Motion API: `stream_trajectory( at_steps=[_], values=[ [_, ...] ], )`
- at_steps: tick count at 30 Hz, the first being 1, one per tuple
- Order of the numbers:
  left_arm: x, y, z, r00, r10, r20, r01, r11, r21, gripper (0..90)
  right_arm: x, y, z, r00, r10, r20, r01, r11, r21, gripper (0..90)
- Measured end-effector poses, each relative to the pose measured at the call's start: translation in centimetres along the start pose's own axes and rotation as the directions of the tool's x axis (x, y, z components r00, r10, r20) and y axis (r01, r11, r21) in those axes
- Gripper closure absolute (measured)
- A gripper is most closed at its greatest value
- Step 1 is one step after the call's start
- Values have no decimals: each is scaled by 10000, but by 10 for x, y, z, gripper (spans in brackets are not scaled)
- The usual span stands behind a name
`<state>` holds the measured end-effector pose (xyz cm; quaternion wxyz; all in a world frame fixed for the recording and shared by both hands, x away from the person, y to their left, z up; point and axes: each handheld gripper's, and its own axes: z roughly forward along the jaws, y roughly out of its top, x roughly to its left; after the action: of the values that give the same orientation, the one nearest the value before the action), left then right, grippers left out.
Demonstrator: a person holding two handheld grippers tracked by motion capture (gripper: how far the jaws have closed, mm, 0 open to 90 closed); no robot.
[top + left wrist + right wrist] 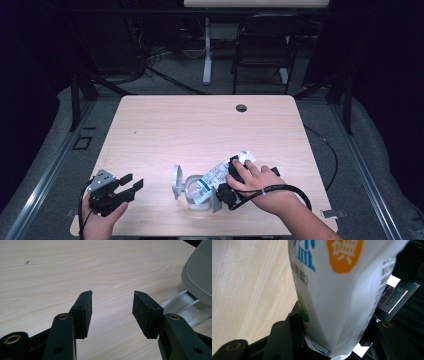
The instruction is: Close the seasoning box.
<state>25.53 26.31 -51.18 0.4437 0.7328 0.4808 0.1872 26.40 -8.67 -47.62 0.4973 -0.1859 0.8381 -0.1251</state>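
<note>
**Right now: salt bag pinched over a clear container, left jaws idle**

Near the front edge of the pale wooden counter [165, 125], the right hand-held gripper [235, 172] pinches a white salt bag [220, 172] printed in blue, orange and green. In the right gripper view the bag [337, 290] sits between the two black jaws, which press on it from both sides, and its lower seam hangs close to the camera. From the high view the bag lies tilted, its upper end by the right hand [255, 180] and its lower end pointing down-left into a clear container [200, 197] that stands just in front of the person. A round grey lid [176, 181] stands on edge, attached at the container's left side.

The left hand-held gripper [131, 183] is held at the counter's front left corner, well apart from the bag, with its jaws spread and nothing between them. In the left gripper view the pads [88, 312] hover over bare wood, with the grey lid [197, 277] at the right edge.
</note>
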Motion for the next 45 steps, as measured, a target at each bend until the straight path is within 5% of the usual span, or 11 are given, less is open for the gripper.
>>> stream_trajectory(
  at_steps=[10,13,14,24,26,28,29,45],
  values=[
    [0,0,0,10000,6,5,-6,10000,-8,505,-1,1,-1,9999,-149,78,148,9998,122,522],
    [0,0,0,10000,-8,12,8,10000,9,505,2,-1,3,9997,241,-41,-243,9991,-354,522],
    [0,0,0,10000,-20,11,20,10000,6,505,-1,0,-1,9999,-123,40,123,9999,62,522],
    [0,0,0,10000,-23,12,23,10000,3,505,1,-1,1,10000,90,-16,-90,9997,-212,524],
    [0,0,0,10000,-19,6,19,10000,6,505,-1,0,-1,9999,-158,30,158,9999,44,524],
    [0,0,0,10000,-21,15,21,10000,8,506,2,-1,3,9997,246,-54,-248,9988,-425,525],
    [0,0,0,10000,-21,13,21,10000,7,506,0,0,1,10000,16,-3,-16,9999,-133,525],
    [0,0,0,10000,-19,10,19,10000,17,506,-1,-1,-1,9999,-101,-2,101,9999,-4,531]
  ],
)
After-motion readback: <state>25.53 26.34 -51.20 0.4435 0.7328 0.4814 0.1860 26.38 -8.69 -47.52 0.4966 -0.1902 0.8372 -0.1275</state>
